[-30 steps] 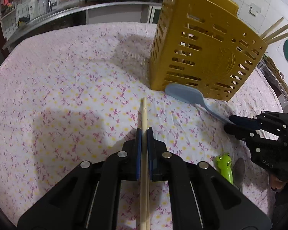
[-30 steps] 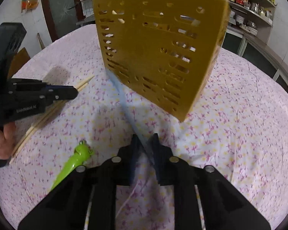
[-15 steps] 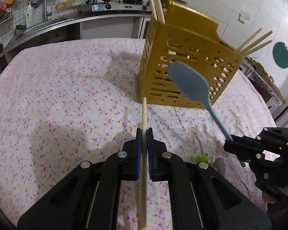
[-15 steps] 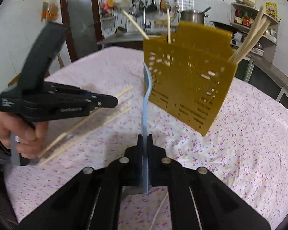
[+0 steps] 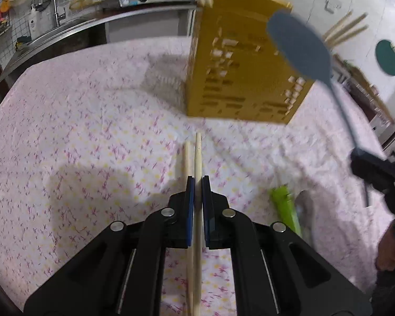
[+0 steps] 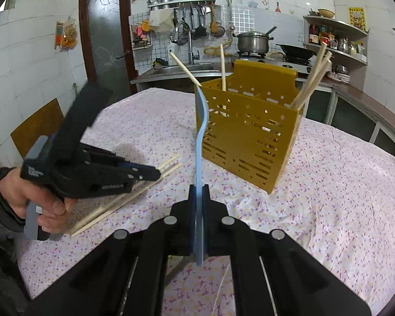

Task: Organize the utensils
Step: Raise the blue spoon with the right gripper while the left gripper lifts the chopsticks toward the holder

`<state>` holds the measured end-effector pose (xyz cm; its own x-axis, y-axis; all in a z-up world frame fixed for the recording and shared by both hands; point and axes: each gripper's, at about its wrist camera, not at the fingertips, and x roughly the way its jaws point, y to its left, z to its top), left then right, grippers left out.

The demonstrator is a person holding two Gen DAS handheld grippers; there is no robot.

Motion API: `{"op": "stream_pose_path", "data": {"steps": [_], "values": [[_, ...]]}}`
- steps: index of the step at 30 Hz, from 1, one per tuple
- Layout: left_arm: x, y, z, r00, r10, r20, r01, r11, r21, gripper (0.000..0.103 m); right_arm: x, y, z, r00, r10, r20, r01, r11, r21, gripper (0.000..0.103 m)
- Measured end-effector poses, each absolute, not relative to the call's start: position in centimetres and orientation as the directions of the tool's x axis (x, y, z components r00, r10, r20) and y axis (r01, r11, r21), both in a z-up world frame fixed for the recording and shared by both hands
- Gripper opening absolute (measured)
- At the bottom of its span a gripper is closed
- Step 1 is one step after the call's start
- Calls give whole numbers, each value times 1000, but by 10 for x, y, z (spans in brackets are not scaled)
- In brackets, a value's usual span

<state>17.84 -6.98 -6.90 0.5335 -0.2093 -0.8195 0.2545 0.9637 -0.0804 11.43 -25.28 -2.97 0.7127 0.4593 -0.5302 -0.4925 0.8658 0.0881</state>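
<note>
My left gripper [image 5: 197, 184] is shut on a wooden chopstick [image 5: 198, 155] low over the flowered tablecloth. A second chopstick [image 5: 187, 158] runs alongside under its left finger; whether it is gripped I cannot tell. The right wrist view shows that gripper [image 6: 155, 174] and both chopsticks [image 6: 134, 194] at the left. My right gripper [image 6: 198, 192] is shut on the handle of a blue spatula [image 6: 200, 144], blade up in front of the yellow slotted holder [image 6: 250, 137]. In the left wrist view the spatula blade [image 5: 300, 47] hangs before the holder [image 5: 237, 84].
Chopsticks [image 6: 312, 79] stand in the holder's compartments. A green frog-topped pen [image 5: 284, 205] lies on the cloth beside a grey utensil. A person's hand [image 6: 39, 205] grips the left tool. A wooden chair [image 6: 36, 129] stands left; sink and stove counter run behind.
The right gripper closed on the blue spatula lying by the holder and lifted it off the cloth, blade up. The left gripper stayed in place with its chopstick.
</note>
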Motion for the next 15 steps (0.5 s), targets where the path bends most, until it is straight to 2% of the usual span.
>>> {"op": "stream_pose_path", "data": {"steps": [6, 10, 12, 13, 14, 15], "values": [[188, -70, -82, 495, -180, -850, 242, 968, -64, 7, 116, -258, -30, 712, 456, -534, -487, 869, 92, 4], [195, -74, -83, 471, -194, -861, 269, 961, -70, 19, 121, -261, -30, 715, 451, -534, -476, 873, 100, 4], [196, -77, -84, 473, -183, -862, 277, 960, -51, 19, 123, -260, -31, 716, 449, -534, -471, 876, 105, 4], [196, -76, -84, 482, -178, -858, 272, 961, -47, 14, 123, -259, -31, 718, 447, -533, -468, 877, 104, 4], [196, -76, -85, 497, -164, -852, 264, 964, -31, 5, 122, -258, -32, 720, 447, -531, -467, 878, 105, 4], [196, -75, -85, 509, -162, -845, 265, 964, -25, 4, 122, -258, -31, 722, 446, -529, -466, 879, 104, 4]]}}
